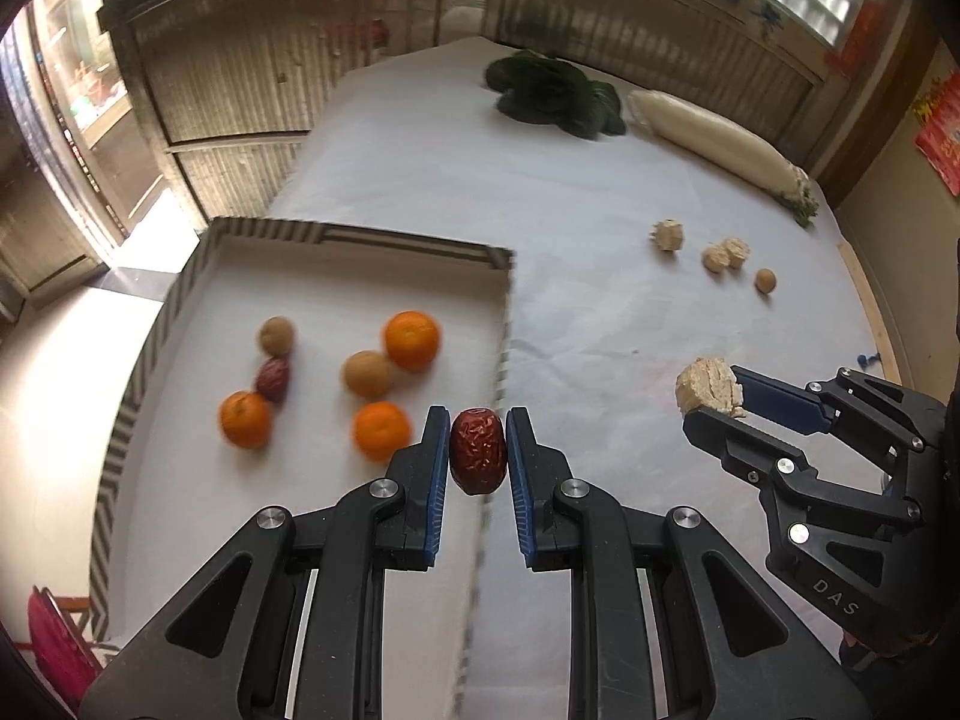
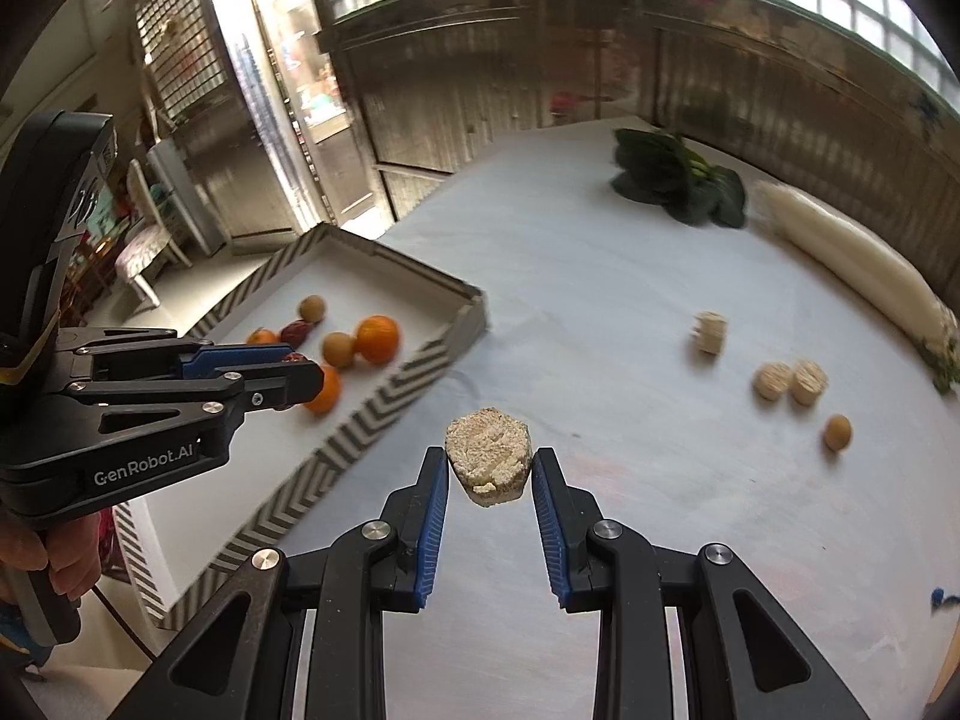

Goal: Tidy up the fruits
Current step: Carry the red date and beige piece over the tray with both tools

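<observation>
My left gripper (image 1: 478,450) is clamped on a red date (image 1: 478,450), both blue pads pressed to its sides, held over the near wall of the striped tray (image 1: 360,235). In the tray I see three oranges (image 1: 411,340), another date and two small brown fruits. My right gripper (image 2: 489,467) pinches a crumbly beige cake (image 2: 489,456) between narrowly set jaws, above the white table (image 2: 600,300), right of the tray.
</observation>
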